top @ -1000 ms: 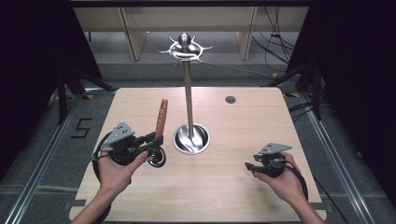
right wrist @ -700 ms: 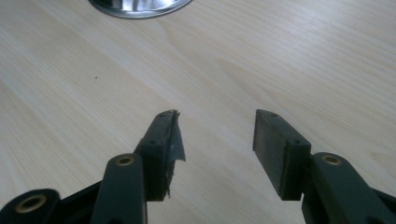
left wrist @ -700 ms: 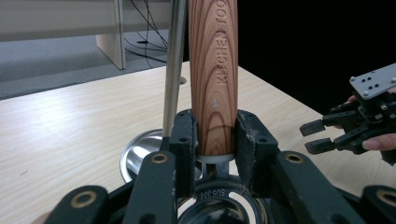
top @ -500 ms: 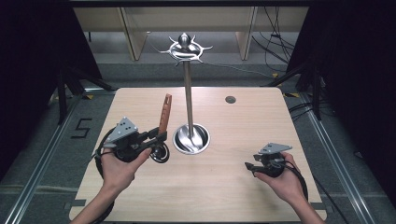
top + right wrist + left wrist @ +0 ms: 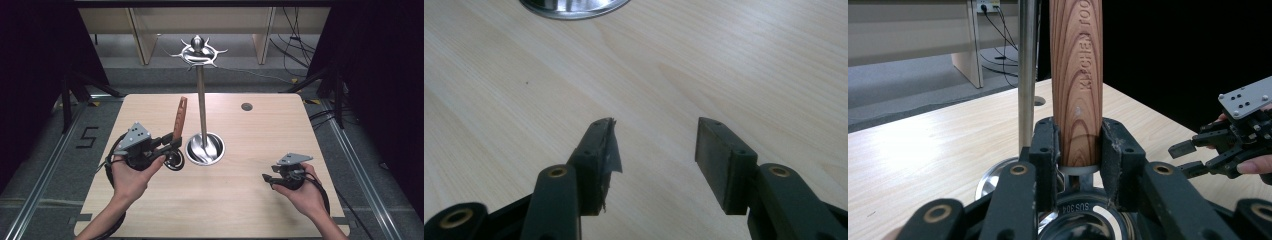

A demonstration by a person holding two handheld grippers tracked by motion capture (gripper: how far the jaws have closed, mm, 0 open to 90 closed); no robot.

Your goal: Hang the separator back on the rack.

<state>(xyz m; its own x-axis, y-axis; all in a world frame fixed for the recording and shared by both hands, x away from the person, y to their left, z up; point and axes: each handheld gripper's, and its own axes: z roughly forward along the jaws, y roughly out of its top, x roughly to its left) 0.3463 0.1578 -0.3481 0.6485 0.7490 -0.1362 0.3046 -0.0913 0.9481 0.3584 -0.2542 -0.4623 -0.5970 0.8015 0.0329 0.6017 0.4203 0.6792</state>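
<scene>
Wooden handle [image 5: 1077, 85] of the utensil stands clamped in my left gripper [image 5: 1076, 150], left of frame centre beside the steel stand [image 5: 201, 100]. I should lift slowly, keeping it upright. My right gripper [image 5: 656, 150] waits open, empty.

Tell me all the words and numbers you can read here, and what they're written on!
"KITCHEN TOO", cut off at the picture's top edge: on the wooden handle clamped in the left tongs.
"SUS304": on the metal part just below the handle.
"5": on the floor left of the table.
</scene>
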